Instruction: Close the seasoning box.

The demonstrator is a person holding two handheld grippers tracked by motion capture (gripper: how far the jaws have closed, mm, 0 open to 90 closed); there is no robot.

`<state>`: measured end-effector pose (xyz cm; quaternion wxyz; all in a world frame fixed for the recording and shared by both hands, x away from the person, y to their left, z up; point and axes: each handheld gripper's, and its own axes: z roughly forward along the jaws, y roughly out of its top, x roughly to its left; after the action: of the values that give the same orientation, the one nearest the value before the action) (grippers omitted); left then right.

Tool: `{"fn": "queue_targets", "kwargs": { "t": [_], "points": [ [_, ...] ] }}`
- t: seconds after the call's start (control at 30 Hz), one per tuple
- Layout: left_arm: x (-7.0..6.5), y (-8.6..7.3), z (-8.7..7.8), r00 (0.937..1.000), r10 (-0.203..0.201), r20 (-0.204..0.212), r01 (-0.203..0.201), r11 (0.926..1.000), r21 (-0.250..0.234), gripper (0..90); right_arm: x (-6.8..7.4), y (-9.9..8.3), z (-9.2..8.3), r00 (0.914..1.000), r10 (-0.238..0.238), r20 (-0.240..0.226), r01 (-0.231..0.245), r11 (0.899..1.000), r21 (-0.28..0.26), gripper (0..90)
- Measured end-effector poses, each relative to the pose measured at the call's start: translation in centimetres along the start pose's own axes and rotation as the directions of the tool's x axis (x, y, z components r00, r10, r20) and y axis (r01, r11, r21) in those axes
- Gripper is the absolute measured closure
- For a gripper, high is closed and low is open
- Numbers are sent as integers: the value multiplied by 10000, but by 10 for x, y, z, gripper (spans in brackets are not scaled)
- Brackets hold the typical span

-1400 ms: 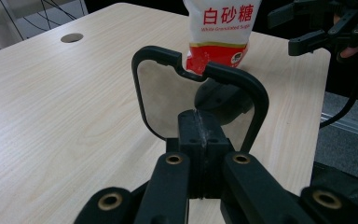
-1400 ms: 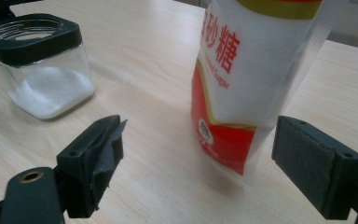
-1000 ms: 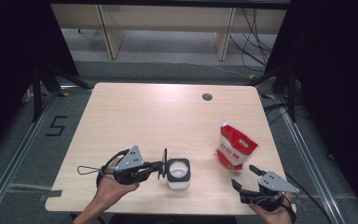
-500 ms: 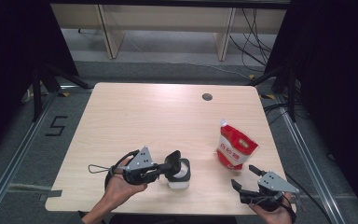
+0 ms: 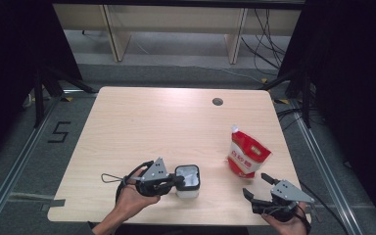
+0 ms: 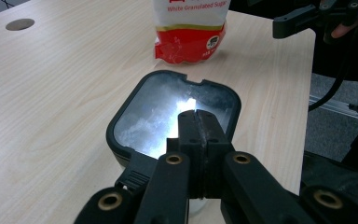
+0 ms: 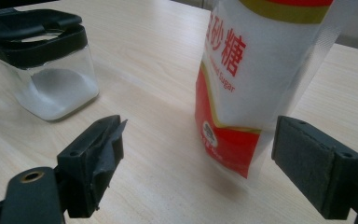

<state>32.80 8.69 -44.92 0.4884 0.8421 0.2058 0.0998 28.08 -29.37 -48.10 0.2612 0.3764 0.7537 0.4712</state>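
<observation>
While upright on the table, lidded clear jar part-full of white granules; left tool closed, empty; right tool wide, empty.

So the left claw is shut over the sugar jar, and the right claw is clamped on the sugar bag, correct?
Not quite. The left claw is shut over the sugar jar, but the right claw is open, its jaws spread wide with the sugar bag standing beyond them, untouched. The right gripper view shows this.
</observation>
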Motion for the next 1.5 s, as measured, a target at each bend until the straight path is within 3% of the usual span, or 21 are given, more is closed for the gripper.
{"fn": "queue_targets", "kwargs": {
  "t": [0.23, 0.43, 0.6, 0.67, 1.0, 1.17, 1.23, 1.3, 1.37, 1.4, 1.47, 1.5],
  "points": [
    [0, 0, 0, 10000, -8, -5, 8, 10000, -13, 891, 0, 0, 0, 10000, 73, 9, -73, 10000, 18, 175],
    [4, 3, -7, 9994, -335, 49, 337, 9984, -448, 841, 0, 0, 1, 9999, 106, -52, -106, 9999, -9, 175],
    [8, 2, -18, 9983, -583, 90, 588, 9959, -692, 726, 1, 0, 1, 9999, 140, -97, -140, 9999, 4, 175],
    [9, 2, -19, 9988, -493, 75, 497, 9963, -695, 678, 1, 0, 1, 9999, 137, -91, -137, 9999, 3, 175],
    [18, -8, -36, 9985, -517, -182, 511, 9981, -355, 410, 0, 0, 1, 9999, 105, -53, -105, 9999, -12, 174],
    [20, -11, -43, 9980, -569, -257, 557, 9974, -452, 374, 0, -1, 1, 10000, 60, -74, -60, 10000, 2, 174],
    [20, -13, -46, 9972, -673, -335, 657, 9966, -495, 368, 2, -1, 0, 9996, 287, -26, -287, 9996, 55, 174],
    [20, -15, -49, 9962, -812, -314, 798, 9958, -451, 356, 0, -1, 1, 9999, 102, -56, -102, 9999, 14, 174],
    [21, -18, -51, 9977, -584, -331, 570, 9976, -399, 344, 0, -1, 1, 10000, 93, -23, -93, 10000, -19, 174],
    [20, -20, -51, 9955, -875, -376, 859, 9954, -419, 344, 0, -1, 1, 10000, 94, 5, -94, 9999, -74, 174],
    [21, -23, -53, 9974, -639, -336, 626, 9973, -394, 325, 0, -1, 1, 10000, -34, -40, 33, 10000, -47, 175],
    [20, -25, -53, 9953, -885, -384, 868, 9952, -458, 325, 0, -1, 1, 10000, -33, -35, 32, 10000, -43, 175]
  ]
}}
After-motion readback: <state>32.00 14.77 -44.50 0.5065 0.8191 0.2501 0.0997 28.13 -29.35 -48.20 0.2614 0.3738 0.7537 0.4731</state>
